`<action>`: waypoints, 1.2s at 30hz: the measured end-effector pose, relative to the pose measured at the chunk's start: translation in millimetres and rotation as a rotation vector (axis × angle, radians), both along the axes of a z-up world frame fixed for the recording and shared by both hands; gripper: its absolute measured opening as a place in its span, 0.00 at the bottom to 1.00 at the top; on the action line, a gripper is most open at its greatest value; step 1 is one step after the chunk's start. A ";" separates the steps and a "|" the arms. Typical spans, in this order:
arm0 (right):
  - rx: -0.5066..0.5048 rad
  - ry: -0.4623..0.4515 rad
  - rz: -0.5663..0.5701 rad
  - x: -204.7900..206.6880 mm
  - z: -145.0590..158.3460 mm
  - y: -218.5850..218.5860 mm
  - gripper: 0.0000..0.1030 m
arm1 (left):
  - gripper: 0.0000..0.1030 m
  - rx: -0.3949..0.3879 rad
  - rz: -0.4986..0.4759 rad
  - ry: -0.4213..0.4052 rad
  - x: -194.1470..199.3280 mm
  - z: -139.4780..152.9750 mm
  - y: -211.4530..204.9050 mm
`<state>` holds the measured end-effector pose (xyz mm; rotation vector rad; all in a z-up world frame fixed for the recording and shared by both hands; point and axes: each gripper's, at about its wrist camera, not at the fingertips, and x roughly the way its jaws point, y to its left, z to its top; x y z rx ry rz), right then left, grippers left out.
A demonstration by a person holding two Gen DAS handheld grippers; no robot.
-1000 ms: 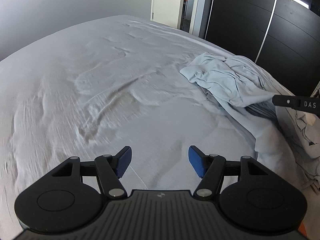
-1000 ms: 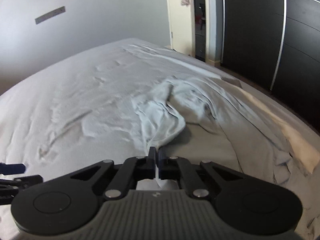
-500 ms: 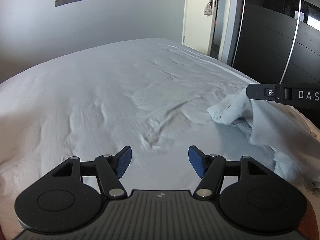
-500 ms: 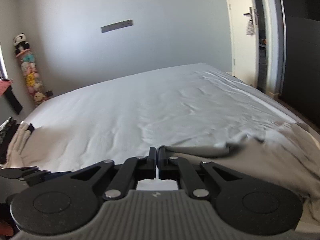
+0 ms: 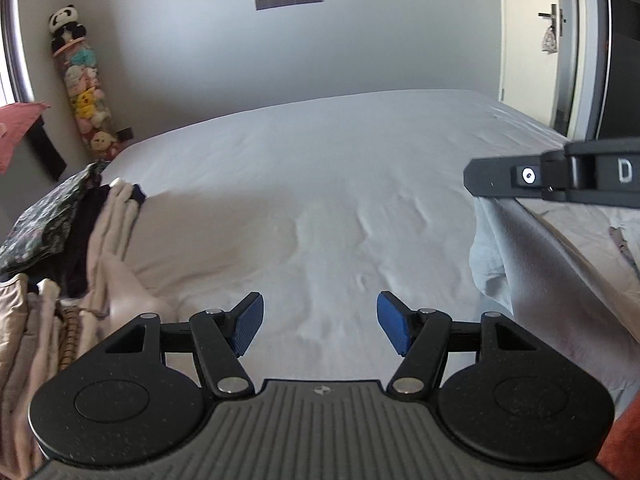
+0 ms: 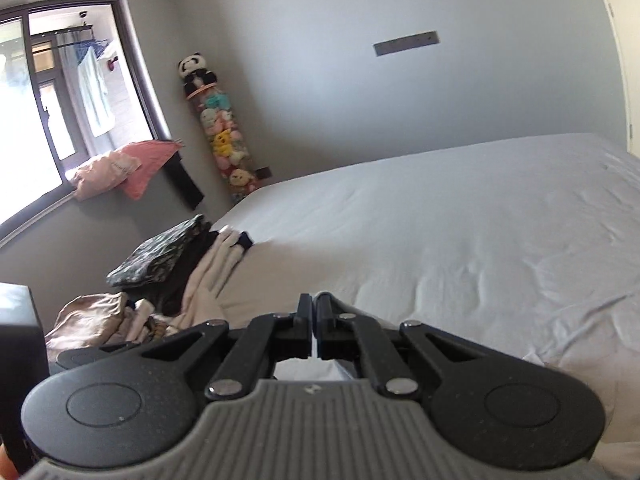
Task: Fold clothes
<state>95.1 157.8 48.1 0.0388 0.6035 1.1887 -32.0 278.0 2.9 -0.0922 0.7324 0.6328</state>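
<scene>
1 garment (image 5: 494,256), pale blue-grey, in progress: clamped by an edge in the right gripper (image 6: 314,326), jaws closed tight on the cloth, and hanging above the bed's right side; not yet spread or folded. Left gripper (image 5: 320,320): jaws spread wide, nothing between them, hovering over bare sheet. 1 heap of clothes (image 5: 84,248), left edge of bed, apparently unfolded. Judged stage: early. Surface: bed (image 5: 320,184), white sheet, lightly creased. Room: grey wall, window (image 6: 36,128), column of plush toys (image 6: 220,136), pale door (image 5: 536,44).
</scene>
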 end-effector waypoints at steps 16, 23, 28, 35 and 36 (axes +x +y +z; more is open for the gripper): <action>-0.307 0.228 0.042 -40.0 -117.8 -28.3 0.17 | 0.72 -0.101 -0.119 0.081 -11.3 -51.2 -1.8; -0.338 0.199 -0.058 -3.7 -106.0 -75.1 0.37 | 0.73 -0.101 -0.235 0.089 30.8 -58.6 -12.3; -0.427 0.125 -0.218 39.9 -106.2 -103.4 0.37 | 0.73 -0.096 -0.375 0.104 70.6 -66.5 -39.3; -0.498 0.131 -0.425 117.0 -116.9 -119.5 0.46 | 0.73 -0.155 -0.493 0.185 120.0 -109.5 -74.2; -0.502 0.138 -0.434 124.9 -120.2 -119.5 0.47 | 0.73 -0.158 -0.497 0.201 124.6 -117.0 -76.5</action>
